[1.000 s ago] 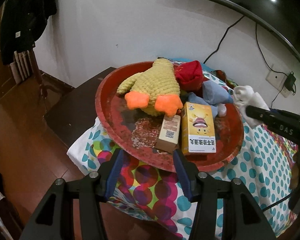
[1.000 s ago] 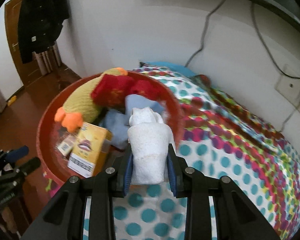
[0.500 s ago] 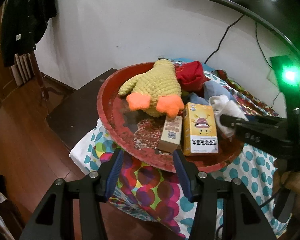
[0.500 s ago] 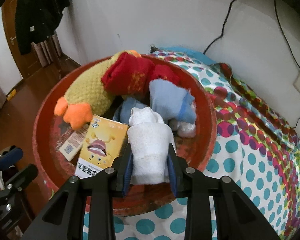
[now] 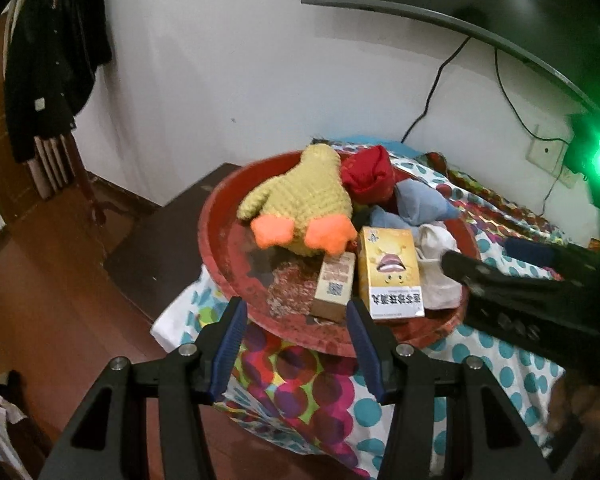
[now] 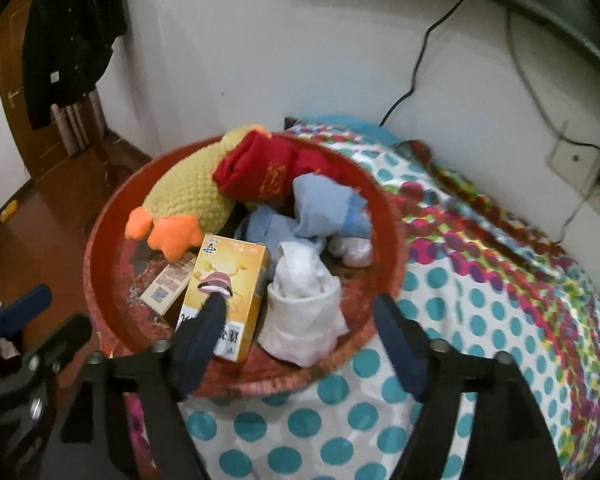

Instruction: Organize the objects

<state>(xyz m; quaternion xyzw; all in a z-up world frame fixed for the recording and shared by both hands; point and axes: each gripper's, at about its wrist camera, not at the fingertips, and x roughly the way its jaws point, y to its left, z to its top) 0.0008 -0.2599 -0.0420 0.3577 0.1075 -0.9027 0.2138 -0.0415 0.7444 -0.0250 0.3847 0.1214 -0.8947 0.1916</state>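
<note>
Released since the earlier frame, the white sock roll is now resting at the red tray's near right edge beside the yellow box. Right gripper is spread wide, empty; left gripper is hovering open. Withdraw straight back, avoiding the sock.

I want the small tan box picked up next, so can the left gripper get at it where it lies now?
Probably yes. The left gripper is open and empty, facing the small tan box near the red tray's front rim. The yellow carton sits tight against one side, which may crowd one of the jaws.
</note>
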